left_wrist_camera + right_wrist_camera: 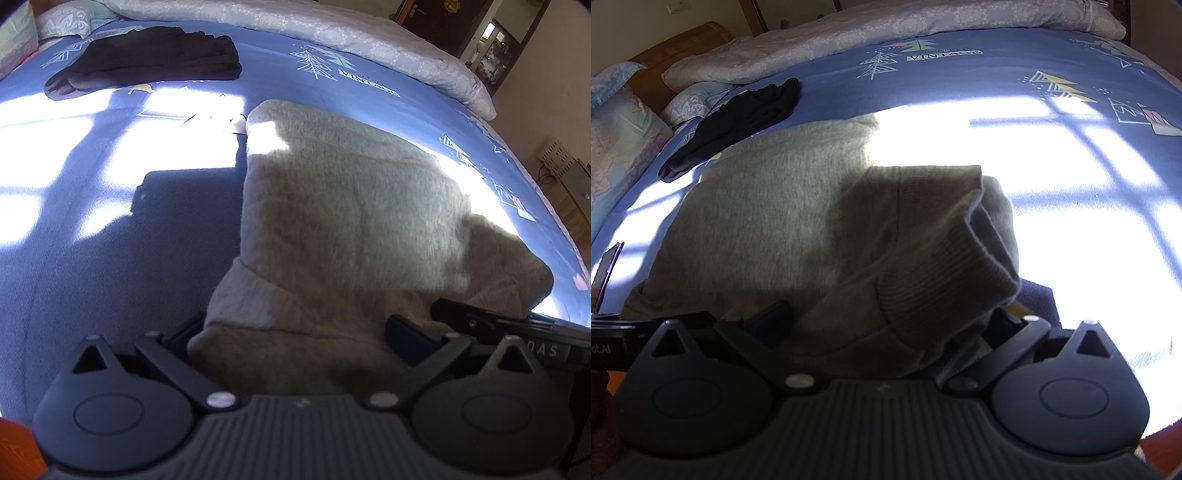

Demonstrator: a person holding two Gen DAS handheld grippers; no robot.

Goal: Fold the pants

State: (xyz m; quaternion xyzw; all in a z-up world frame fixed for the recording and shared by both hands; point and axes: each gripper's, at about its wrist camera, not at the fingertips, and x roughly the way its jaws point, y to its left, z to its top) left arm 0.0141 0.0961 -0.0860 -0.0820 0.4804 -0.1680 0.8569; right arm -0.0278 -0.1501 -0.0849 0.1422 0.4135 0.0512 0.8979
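Grey sweatpants (343, 206) lie folded on the blue bedsheet (110, 258), their ribbed hem at the near end. My left gripper (295, 336) has its fingers spread wide on either side of the near hem, with cloth bunched between them. In the right wrist view the same pants (775, 221) fill the middle, with a ribbed cuff (945, 273) draped over the near end. My right gripper (890, 328) also has cloth between its widely spread fingers. The fingertips are mostly hidden by fabric. The right gripper's body shows at the left wrist view's right edge (517, 328).
A folded black garment (147, 61) lies at the far left of the bed, also in the right wrist view (738, 118). A pale quilt (332, 29) runs along the far side. Pillows (624, 147) sit at the headboard. Strong sun patches fall on the sheet.
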